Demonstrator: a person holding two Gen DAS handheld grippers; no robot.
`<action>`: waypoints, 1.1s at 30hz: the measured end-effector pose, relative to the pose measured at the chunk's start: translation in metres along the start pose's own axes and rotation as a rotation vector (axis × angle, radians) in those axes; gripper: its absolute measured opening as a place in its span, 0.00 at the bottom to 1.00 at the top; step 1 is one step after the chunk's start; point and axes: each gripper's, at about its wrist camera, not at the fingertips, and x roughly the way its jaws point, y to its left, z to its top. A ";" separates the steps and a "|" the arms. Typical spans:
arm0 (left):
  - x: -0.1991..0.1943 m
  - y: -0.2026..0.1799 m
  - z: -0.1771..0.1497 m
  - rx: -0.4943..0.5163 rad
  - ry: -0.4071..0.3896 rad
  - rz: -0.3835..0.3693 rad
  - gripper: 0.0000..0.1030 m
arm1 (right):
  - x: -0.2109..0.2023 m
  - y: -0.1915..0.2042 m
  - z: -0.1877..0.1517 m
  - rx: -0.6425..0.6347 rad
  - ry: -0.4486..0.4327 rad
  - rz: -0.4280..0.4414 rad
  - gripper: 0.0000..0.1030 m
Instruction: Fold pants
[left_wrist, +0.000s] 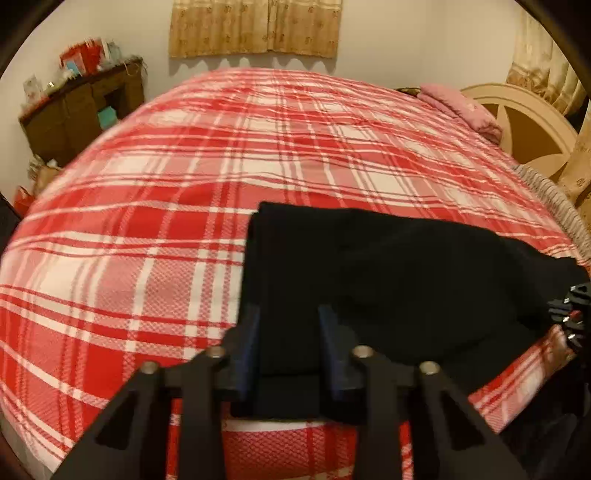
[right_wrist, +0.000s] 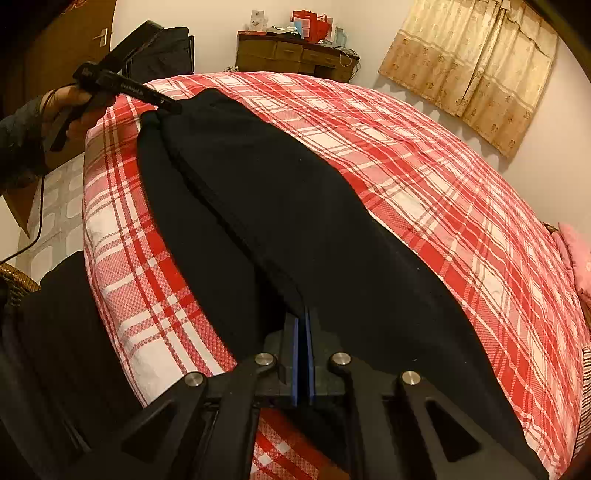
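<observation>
Black pants (left_wrist: 388, 266) lie lengthwise on the bed near its front edge, folded along their length into one long strip (right_wrist: 277, 206). My left gripper (left_wrist: 290, 317) stands at one end of the strip, its jaws narrowly apart with black cloth filling the gap. In the right wrist view that left gripper (right_wrist: 173, 107) has the cloth bunched at its tip, and a hand (right_wrist: 70, 107) holds it. My right gripper (right_wrist: 303, 314) is at the other end, blue pads together on the pants' folded edge. It also shows at the far right (left_wrist: 565, 314).
A red and white plaid cover (left_wrist: 166, 221) spans the whole bed. A pink pillow (left_wrist: 461, 107) lies by the cream headboard (left_wrist: 528, 122). A brown dresser (right_wrist: 295, 55) with clutter stands against the far wall. Tiled floor (right_wrist: 55, 206) lies beside the bed.
</observation>
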 end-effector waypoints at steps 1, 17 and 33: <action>-0.002 0.000 0.000 0.003 -0.008 0.013 0.12 | 0.000 0.000 0.000 0.002 0.000 0.000 0.03; -0.042 0.045 -0.005 -0.138 -0.027 -0.082 0.06 | -0.016 0.005 0.001 0.016 -0.034 0.025 0.03; -0.006 0.009 0.000 -0.081 -0.014 -0.075 0.44 | -0.001 0.008 -0.007 0.010 0.013 0.036 0.03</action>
